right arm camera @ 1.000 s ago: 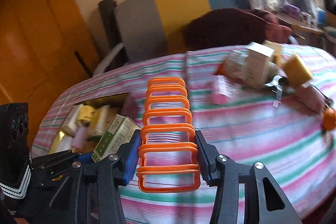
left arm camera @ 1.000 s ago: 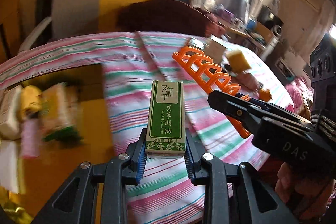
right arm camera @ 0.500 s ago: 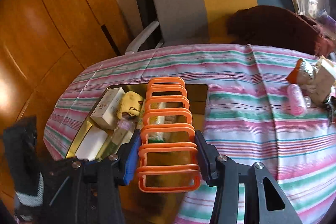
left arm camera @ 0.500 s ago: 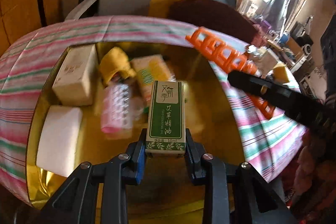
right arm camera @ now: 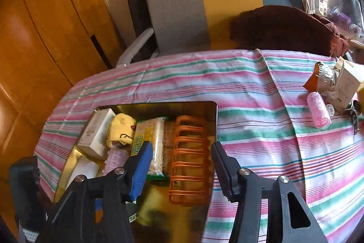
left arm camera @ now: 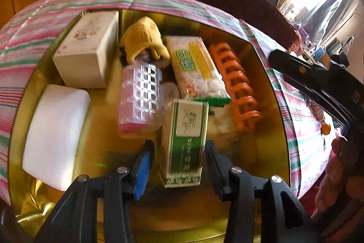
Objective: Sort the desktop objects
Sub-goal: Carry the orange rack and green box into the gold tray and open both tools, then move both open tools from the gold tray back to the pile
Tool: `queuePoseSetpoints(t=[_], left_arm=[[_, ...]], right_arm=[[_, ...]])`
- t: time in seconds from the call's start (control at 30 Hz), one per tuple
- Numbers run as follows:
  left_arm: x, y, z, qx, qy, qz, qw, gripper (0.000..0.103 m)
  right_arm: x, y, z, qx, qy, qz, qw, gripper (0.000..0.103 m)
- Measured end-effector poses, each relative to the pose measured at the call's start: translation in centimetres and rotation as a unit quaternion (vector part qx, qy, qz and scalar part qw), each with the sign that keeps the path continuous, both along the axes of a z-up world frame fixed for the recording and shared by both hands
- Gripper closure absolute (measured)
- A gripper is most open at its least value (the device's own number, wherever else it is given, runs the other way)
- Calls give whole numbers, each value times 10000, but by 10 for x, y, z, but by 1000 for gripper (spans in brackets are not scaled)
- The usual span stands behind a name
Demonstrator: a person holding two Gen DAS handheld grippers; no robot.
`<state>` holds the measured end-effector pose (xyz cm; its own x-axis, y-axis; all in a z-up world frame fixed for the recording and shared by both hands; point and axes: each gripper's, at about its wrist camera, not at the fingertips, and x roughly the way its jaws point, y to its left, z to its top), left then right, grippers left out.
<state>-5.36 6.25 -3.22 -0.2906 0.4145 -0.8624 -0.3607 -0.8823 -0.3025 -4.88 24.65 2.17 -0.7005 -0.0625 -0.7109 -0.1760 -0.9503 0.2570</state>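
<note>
- Tongs on my left gripper (left arm camera: 179, 165) are spread wide, with the green cardboard box (left arm camera: 184, 142) between them, a gap on each side.
- That box is a long block with white writing, and it sits in the shiny gold tray (left arm camera: 268, 129).
- My right gripper (right arm camera: 179, 165) is spread wide too, holding nothing.
- I see the orange plastic rack (right arm camera: 190, 158) lying in the tray by its right wall, made of thin loops in a row.
- Near it lie a crinkly noodle packet (left arm camera: 195, 70), a clear bumpy bottle (left arm camera: 142, 97), a soft yellow cloth (left arm camera: 142, 40), a smooth white block (left arm camera: 54, 133) and a white box (left arm camera: 87, 54).
- I see the tray resting on a striped tablecloth (right arm camera: 250, 88).
</note>
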Motion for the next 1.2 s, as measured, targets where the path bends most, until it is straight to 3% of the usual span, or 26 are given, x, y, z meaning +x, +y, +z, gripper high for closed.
queuePoseSetpoints(t=[0.13,0.23,0.3,0.53,0.73,1.03,1.2], left_arm=[[-2,2,-3,200,-135,30,9997,57],[-5,6,-10,-85,-202,19,9998,63],[-4,6,-8,-8,-212,56,9998,63],[0,12,17,50,161,251,9995,61],[4,23,34,365,282,299,9985,60],[27,77,45,391,307,-350,9982,60],[43,116,48,305,342,-867,9952,59]], right_arm=[[8,15,3,-212,99,-185,9996,48],[15,27,3,-349,110,-323,9988,48],[22,37,4,-407,134,-427,9982,48],[47,79,1,-590,216,-886,9941,48],[70,119,-4,-665,206,-1338,9886,48],[106,173,-18,-516,148,-1892,9805,47],[135,210,-27,-192,50,-2271,9737,47]])
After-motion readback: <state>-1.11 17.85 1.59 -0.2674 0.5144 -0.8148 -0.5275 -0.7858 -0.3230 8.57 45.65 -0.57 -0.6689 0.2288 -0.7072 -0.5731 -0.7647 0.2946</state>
